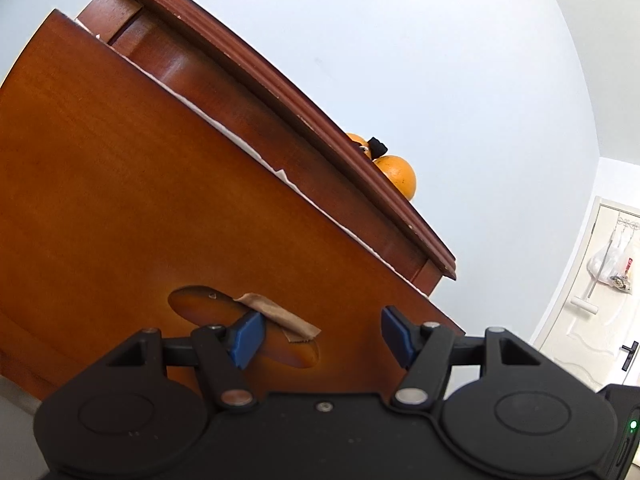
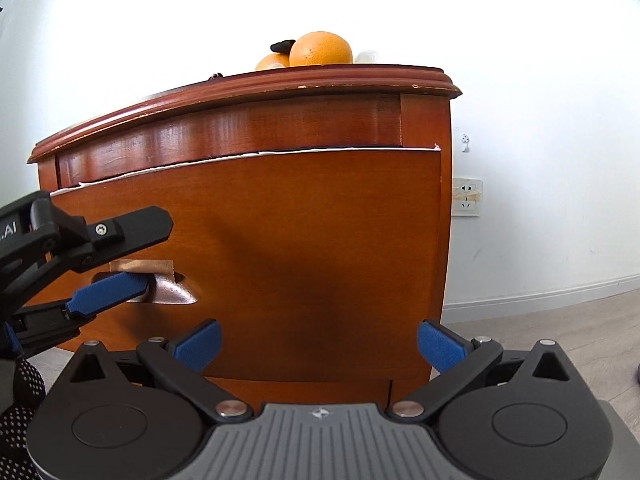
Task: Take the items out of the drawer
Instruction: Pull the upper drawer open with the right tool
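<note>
Both sets of jaws stand spread wide with nothing between them. On the left gripper [image 1: 322, 336], one blue finger [image 1: 248, 334] reaches into the oval handle recess [image 1: 208, 308] of the drawer front [image 1: 120, 200], right beside a strip of brown tape [image 1: 280, 316] stuck across the recess; the other finger hangs off to the side, clear of the wood. Seen from the right wrist, that finger pokes into the recess under the tape while the upper black arm lies against the panel above it. The right gripper [image 2: 318, 346] hovers low before the same drawer front, apart from it, its blue pads framing the bottom edge. A thin gap edged with white liner [image 2: 260, 154] runs along the top of the drawer, below the cabinet's curved upper band. On the cabinet top [image 2: 280, 80] sit two oranges [image 2: 320, 50] with a small black object [image 2: 282, 45] between them. To the cabinet's right are a wall socket [image 2: 466, 198], the skirting board and pale wood floor [image 2: 540, 320]. From the left wrist a white door [image 1: 592, 280] shows with plastic bags [image 1: 608, 266] hanging on it. What lies inside the drawer cannot be seen.
</note>
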